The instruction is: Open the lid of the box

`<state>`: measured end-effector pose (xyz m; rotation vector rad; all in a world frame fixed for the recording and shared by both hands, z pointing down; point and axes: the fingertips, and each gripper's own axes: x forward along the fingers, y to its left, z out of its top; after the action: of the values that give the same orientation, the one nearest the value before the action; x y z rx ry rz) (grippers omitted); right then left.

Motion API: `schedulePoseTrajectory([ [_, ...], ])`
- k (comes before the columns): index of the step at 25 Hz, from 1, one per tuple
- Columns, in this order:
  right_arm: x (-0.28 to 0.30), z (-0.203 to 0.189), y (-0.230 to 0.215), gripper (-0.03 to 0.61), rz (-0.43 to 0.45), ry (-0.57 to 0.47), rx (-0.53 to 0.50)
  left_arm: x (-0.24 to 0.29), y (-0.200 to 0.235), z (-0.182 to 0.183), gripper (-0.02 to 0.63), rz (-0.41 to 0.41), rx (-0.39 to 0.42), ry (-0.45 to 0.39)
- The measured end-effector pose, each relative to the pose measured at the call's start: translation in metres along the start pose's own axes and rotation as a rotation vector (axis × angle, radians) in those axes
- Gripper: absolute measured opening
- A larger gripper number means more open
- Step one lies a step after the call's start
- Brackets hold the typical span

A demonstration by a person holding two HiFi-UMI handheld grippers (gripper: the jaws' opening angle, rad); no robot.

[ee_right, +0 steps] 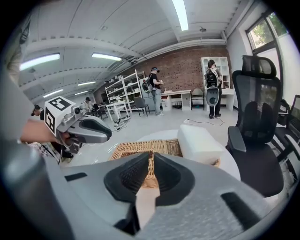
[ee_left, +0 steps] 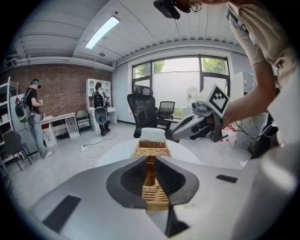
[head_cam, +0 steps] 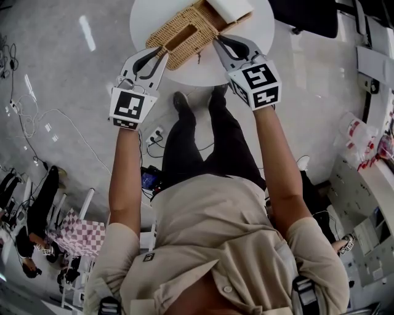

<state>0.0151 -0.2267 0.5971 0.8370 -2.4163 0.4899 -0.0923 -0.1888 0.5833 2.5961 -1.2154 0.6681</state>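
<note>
A long wicker box (head_cam: pixel 184 31) lies on a round white table (head_cam: pixel 258 37), with a white block (head_cam: pixel 229 8) at its far end. My left gripper (head_cam: pixel 161 50) is shut, its tips at the box's near left corner. My right gripper (head_cam: pixel 217 39) is also shut, tips at the box's near edge, below the white block. In the left gripper view the wicker box (ee_left: pixel 151 146) shows through the thin slit of my left gripper (ee_left: pixel 150 158). The right gripper view has the wicker box (ee_right: pixel 140 149) and white block (ee_right: pixel 199 143) just beyond my right gripper (ee_right: pixel 151 155). I see nothing clamped.
A black office chair (ee_right: pixel 258 122) stands beside the table, and another chair (ee_left: pixel 143 110) stands behind it. Cables (head_cam: pixel 37 117) and a power strip (head_cam: pixel 154 134) lie on the floor. People stand at desks (ee_left: pixel 58 122) along the brick wall. My own legs (head_cam: pixel 197 141) are under the table edge.
</note>
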Motion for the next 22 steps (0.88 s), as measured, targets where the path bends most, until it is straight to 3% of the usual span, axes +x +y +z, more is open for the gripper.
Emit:
schedulePoseTrajectory([
  [15, 0.028, -0.053, 0.007, 0.044, 0.038, 0.077, 0.040, 0.010, -0.011, -0.049, 0.031, 0.005, -0.046, 0.019],
  [18, 0.031, -0.063, 0.010, 0.046, 0.045, 0.093, 0.044, 0.009, -0.014, -0.055, 0.089, 0.010, -0.053, 0.015],
  [22, 0.032, -0.078, 0.018, 0.044, 0.054, 0.108, 0.039, 0.002, -0.025, -0.066, 0.101, 0.019, -0.051, 0.001],
])
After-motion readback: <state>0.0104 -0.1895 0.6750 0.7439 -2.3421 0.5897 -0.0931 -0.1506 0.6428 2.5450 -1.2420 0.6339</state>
